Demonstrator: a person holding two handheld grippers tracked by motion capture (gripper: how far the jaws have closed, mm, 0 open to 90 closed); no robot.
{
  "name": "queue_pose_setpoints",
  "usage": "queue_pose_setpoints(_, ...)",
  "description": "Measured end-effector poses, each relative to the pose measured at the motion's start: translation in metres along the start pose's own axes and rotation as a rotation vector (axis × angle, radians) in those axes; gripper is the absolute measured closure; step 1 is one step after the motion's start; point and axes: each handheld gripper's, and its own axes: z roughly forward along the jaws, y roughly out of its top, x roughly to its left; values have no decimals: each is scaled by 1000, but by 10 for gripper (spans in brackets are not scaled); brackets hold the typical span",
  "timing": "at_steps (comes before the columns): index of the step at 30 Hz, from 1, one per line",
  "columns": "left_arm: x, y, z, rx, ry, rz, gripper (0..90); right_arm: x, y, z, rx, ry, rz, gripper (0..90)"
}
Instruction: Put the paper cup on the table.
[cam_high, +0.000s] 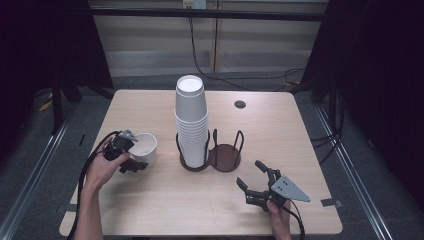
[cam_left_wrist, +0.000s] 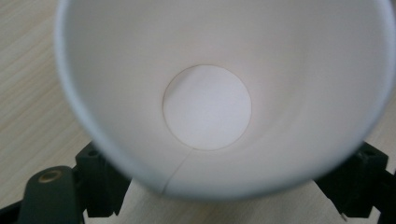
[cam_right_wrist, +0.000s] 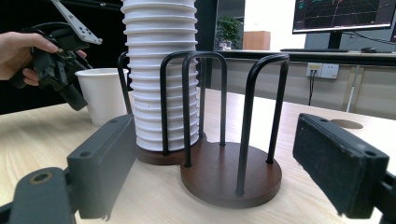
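Your left gripper (cam_high: 131, 155) pinches the white paper cup's (cam_high: 146, 147) rim — squeeze harder and it crumples; right gripper (cam_high: 255, 176) gapes empty.

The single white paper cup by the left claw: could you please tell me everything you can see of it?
The single white paper cup is plain, with a rolled rim, a side seam and a round flat bottom, and looks empty inside. It stands upright, mouth up, on the wooden table, left of the cup holder and its stack of cups. The left claw reaches it from the side; the left claw view looks straight into it, with black jaws on either side of its wall.
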Motion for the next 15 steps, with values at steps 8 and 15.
queue_pose_setpoints(8,-4,-17,-21,-183,7,-92,159,0,0,0,0,0,0,133)
queue_pose_setpoints(15,-13,-29,-31,-289,41,-125,158,0,0,0,0,0,0,134)
